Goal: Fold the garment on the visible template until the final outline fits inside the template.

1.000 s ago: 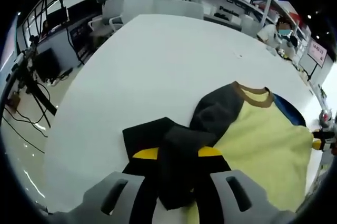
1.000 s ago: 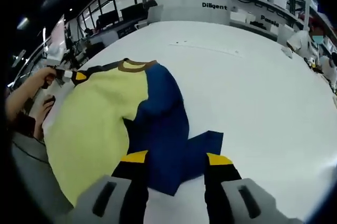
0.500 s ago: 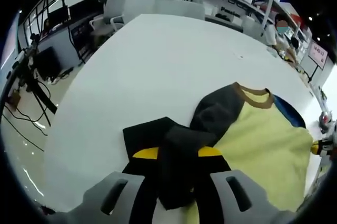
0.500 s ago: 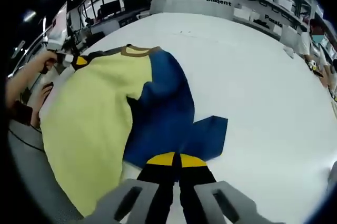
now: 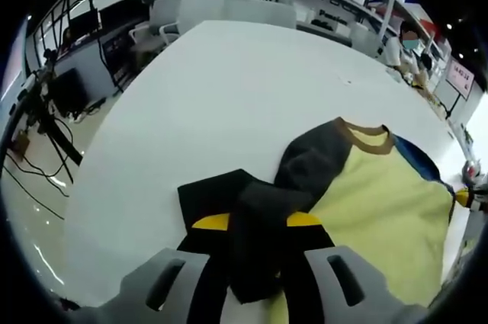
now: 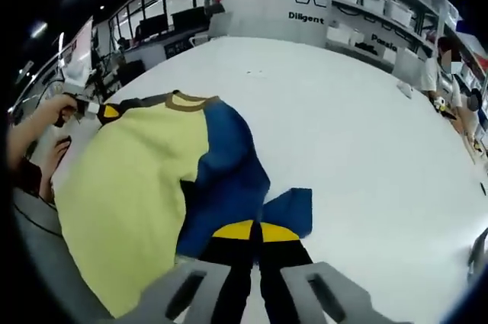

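A garment (image 5: 381,194) with a yellow body, a brown collar (image 5: 366,132), one dark grey sleeve (image 5: 263,221) and one blue sleeve (image 6: 236,179) lies spread on a white table (image 5: 229,88). No template outline can be made out under it.

In the left gripper view the left gripper (image 5: 255,225) stands at the grey sleeve's end, its yellow-tipped jaws apart with the dark cloth bunched between them; whether the pads actually press the cloth cannot be told. The yellow body stretches away from that sleeve toward the collar, and a strip of blue shows just beyond the collar.

In the right gripper view the right gripper (image 6: 252,231) is at the cuff end of the blue sleeve, jaws drawn together on the fabric's edge (no gap shows between the yellow tips). The sleeve runs from there up to the collar, yellow body beside it. At the garment's far side from this sleeve a hand (image 6: 34,122) holds the other gripper near the collar
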A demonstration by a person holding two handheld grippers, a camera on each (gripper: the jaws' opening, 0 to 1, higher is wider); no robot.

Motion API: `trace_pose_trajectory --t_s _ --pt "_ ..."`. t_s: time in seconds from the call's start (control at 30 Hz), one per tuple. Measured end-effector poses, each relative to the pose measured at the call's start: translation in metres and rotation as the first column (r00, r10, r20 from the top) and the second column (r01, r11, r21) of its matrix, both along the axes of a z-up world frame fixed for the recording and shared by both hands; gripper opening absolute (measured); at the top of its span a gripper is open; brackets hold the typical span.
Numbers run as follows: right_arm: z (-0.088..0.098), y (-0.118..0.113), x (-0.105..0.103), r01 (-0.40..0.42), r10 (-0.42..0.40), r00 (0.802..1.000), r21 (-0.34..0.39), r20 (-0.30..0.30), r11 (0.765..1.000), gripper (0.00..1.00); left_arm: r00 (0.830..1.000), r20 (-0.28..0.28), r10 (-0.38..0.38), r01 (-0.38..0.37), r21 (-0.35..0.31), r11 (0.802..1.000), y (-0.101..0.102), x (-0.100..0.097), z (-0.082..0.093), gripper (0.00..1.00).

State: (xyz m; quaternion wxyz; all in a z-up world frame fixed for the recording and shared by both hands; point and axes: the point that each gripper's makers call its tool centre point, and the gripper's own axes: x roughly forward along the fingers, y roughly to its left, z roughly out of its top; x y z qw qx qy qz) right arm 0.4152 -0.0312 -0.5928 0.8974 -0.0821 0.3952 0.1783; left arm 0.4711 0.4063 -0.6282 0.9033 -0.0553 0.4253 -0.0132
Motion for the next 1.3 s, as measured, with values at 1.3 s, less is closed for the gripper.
trace_pose_trajectory --t_s 1.3 --pt "-0.006 -0.081 0.097 0.193 -0.189 0.981 -0.171 0.041 0.966 0.00 1.000 0.012 -0.020 0.020 0.004 1.000 0.002 0.002 -0.001 0.27"
